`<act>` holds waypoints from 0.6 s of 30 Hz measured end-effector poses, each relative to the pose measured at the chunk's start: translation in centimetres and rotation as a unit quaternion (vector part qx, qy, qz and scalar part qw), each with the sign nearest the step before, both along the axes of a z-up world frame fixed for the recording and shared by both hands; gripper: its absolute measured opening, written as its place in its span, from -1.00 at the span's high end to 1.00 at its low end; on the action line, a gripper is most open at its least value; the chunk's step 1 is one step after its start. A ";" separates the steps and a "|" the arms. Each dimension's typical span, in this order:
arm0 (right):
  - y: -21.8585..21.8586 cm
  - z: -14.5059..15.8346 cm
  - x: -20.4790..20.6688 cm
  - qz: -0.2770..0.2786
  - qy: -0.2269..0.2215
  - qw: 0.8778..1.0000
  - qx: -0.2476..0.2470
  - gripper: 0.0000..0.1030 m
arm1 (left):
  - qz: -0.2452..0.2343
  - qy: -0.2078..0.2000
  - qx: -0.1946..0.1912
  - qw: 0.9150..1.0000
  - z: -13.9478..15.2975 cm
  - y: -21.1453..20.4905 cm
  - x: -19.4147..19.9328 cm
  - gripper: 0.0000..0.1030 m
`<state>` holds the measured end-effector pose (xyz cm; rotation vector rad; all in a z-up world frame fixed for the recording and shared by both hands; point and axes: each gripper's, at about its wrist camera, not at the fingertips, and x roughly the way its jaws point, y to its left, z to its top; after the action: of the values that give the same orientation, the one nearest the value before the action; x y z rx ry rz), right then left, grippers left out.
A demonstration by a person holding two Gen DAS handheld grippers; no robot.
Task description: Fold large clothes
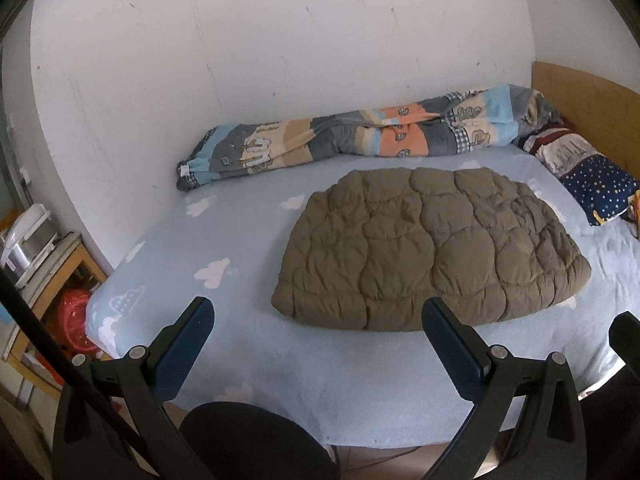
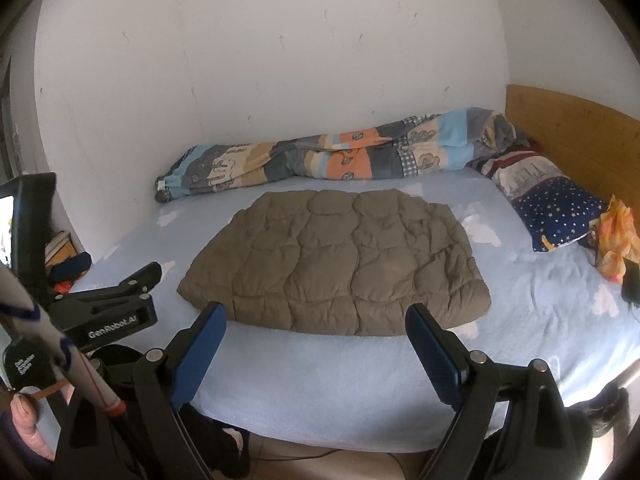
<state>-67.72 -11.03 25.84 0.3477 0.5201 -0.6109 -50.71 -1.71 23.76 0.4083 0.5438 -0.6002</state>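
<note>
A puffy olive-brown quilted garment (image 1: 432, 248) (image 2: 336, 260) lies folded flat in the middle of the bed, on a light blue sheet with white clouds (image 1: 224, 240) (image 2: 328, 380). My left gripper (image 1: 318, 314) hovers over the sheet just short of the garment's near edge, jaws wide open and empty. My right gripper (image 2: 316, 320) also stands open in front of the near edge, with nothing between its blue pads. The left gripper's black body (image 2: 116, 304) shows at the left of the right wrist view.
A rolled patchwork duvet (image 1: 360, 132) (image 2: 328, 152) lies along the white wall. A starry blue pillow (image 1: 596, 188) (image 2: 556, 208) and orange cloth (image 2: 616, 240) lie by the wooden headboard (image 2: 572, 132). A wooden shelf with a rice cooker (image 1: 32, 240) stands left of the bed.
</note>
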 end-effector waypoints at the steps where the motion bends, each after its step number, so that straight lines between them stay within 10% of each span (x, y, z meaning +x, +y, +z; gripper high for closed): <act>1: 0.1 -0.1 0.1 0.001 0.002 1.000 -0.002 -0.82 | -0.001 0.001 0.002 1.000 -0.1 -0.1 0.0 -1.00; 18: -0.1 -1.3 1.0 0.003 0.016 1.000 0.002 -0.82 | -0.007 0.011 0.017 1.000 -1.1 -0.7 0.1 -1.00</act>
<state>-66.70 -11.11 24.58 0.3397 0.5532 -0.6103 -50.62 -2.44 22.67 0.4392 0.5729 -0.6096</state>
